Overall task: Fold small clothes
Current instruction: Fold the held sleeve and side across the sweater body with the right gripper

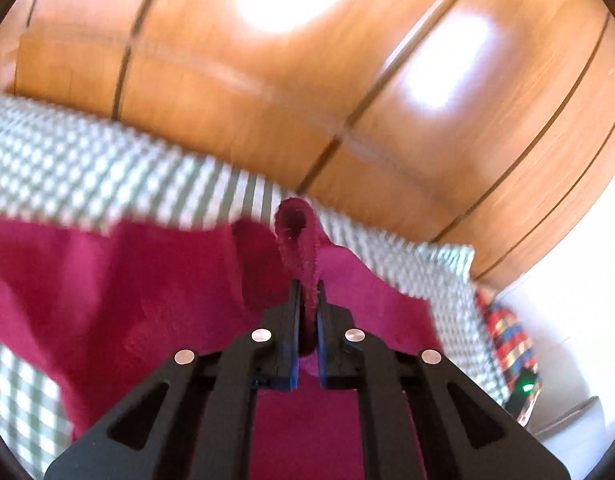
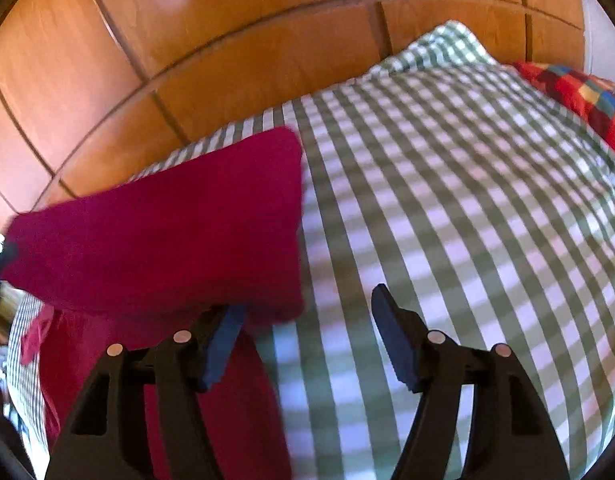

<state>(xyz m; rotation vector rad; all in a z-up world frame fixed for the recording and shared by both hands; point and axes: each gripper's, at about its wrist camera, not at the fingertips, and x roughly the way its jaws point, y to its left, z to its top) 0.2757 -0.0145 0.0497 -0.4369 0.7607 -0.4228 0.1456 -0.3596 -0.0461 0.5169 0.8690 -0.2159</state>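
On the checked cloth [image 2: 447,208] one fold of the red garment [image 2: 167,220] looks done — its edge is pinched in the left gripper [image 1: 307,300], the right gripper [image 2: 307,336] held apart — more remains.

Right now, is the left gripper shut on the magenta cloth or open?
Shut on it: the left gripper pinches a strip of the magenta fleece cloth between its closed blue pads.

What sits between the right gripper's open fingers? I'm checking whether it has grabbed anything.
Only bare green checked cloth; the magenta garment lies by the right gripper's left finger, ungripped. The right wrist view shows this.
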